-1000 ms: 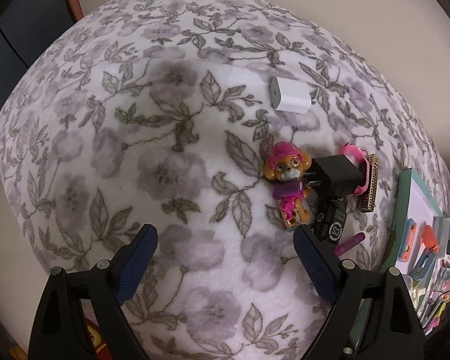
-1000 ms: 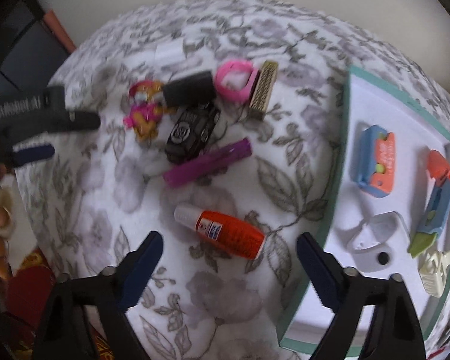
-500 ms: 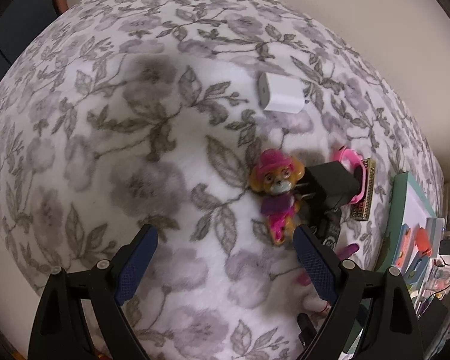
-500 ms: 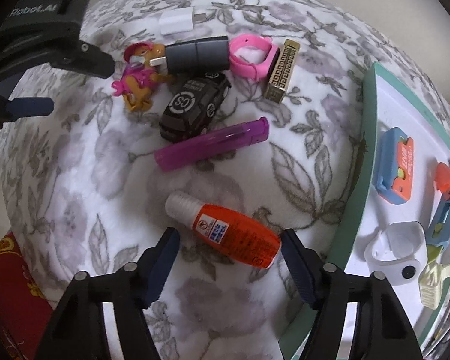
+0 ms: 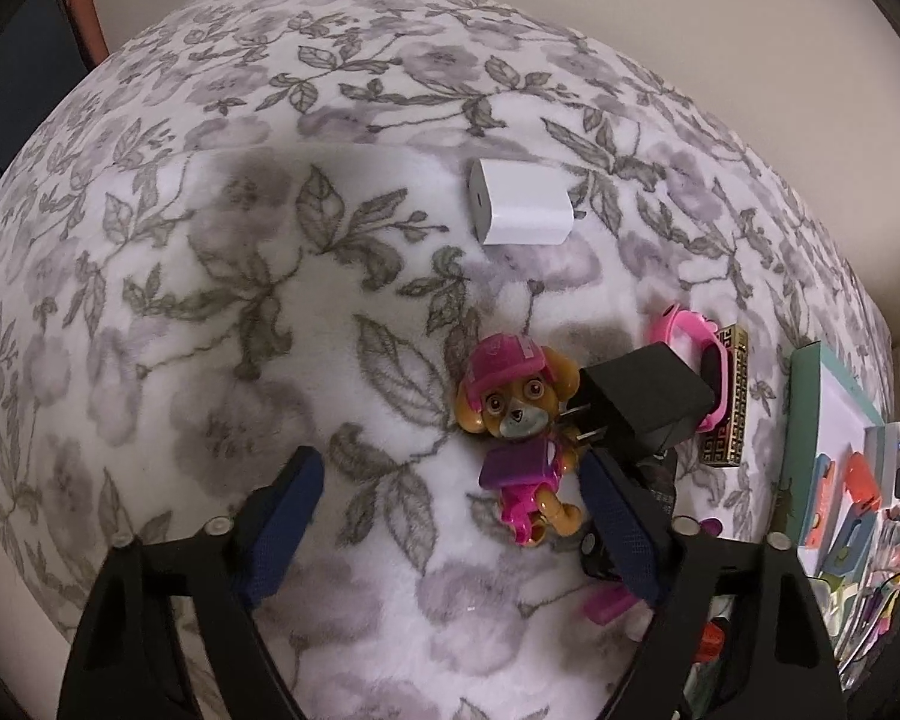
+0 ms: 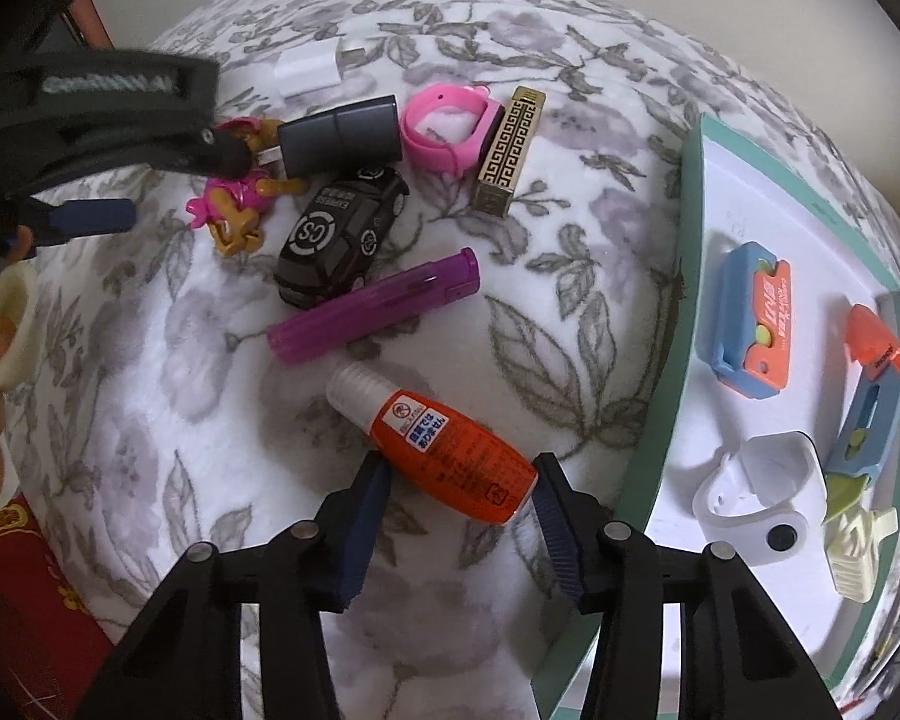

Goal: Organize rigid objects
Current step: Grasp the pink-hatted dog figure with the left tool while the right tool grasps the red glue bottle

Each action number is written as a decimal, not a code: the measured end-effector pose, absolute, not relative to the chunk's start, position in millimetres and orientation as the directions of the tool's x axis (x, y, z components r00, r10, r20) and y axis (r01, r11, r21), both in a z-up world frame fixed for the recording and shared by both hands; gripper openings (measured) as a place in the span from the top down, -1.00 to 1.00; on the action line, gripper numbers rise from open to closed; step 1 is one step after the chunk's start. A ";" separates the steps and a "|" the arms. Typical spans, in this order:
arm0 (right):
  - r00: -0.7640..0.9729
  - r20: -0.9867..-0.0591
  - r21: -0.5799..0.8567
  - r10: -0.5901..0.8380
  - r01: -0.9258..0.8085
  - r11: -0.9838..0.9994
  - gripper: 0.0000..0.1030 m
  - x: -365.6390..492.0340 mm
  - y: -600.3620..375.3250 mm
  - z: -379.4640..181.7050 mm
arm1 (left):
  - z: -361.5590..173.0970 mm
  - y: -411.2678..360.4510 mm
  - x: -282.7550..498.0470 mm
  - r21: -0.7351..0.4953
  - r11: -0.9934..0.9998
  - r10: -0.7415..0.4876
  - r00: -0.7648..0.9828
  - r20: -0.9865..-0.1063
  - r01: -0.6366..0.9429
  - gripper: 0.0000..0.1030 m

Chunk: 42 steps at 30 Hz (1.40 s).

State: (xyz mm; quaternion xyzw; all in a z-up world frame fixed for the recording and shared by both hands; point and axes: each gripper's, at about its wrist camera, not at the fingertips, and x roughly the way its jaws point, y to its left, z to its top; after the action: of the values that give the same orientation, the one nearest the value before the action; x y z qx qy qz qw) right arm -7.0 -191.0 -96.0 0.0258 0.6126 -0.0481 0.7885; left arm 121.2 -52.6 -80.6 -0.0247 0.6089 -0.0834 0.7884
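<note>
orange glue bottle is bracketed by the closing right hand-held gripper on the floral blanket, beside the tray, likely its destination. pup figure is straddled by the closing, unclenched left hand-held gripper for pickup.

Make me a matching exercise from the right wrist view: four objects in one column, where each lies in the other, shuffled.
Objects:
1. orange bottle
2. white earbud case
3. black toy car
4. white charger

Places:
A. on the floral blanket, farthest from the camera
B. inside the green-rimmed tray
C. between the closing jaws of the right gripper
D. on the blanket just beyond the purple lighter

Pairs: 1-C, 2-B, 3-D, 4-A
</note>
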 end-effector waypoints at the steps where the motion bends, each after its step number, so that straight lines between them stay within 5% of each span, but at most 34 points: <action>1: 0.244 -0.969 -0.020 -0.046 0.107 0.994 0.01 -7.4 -193.1 -95.1 | -82.6 -53.5 120.9 -0.137 0.985 -0.159 0.244 -0.957 0.106 -0.41; 10: 0.240 -0.969 -0.035 -0.059 0.105 0.994 0.02 -7.5 -190.8 -96.7 | -82.5 -66.7 122.3 -0.145 0.978 -0.181 0.259 -0.949 0.152 -0.04; 15: 0.240 -0.969 -0.037 -0.061 0.104 0.994 0.02 -7.6 -189.5 -97.2 | -84.2 -75.8 124.3 -0.134 0.975 -0.178 0.262 -0.948 0.179 0.00; 20: 0.240 -0.969 -0.037 -0.061 0.101 0.994 0.03 -7.0 -190.0 -97.2 | -83.7 -79.0 122.7 -0.154 0.969 -0.201 0.250 -0.947 0.195 0.30; 42: 0.263 -0.963 -0.055 -0.063 0.037 0.998 0.23 -13.2 -178.6 -86.7 | -78.2 -69.7 115.7 -0.116 0.978 -0.148 0.186 -0.971 0.175 0.31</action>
State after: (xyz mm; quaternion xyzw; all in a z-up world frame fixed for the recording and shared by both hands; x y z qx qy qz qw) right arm -13.2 -178.6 -86.7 -0.0109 0.6060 -0.0314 0.7947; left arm 115.7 -69.7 -78.2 0.0108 0.6291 -0.1051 0.7701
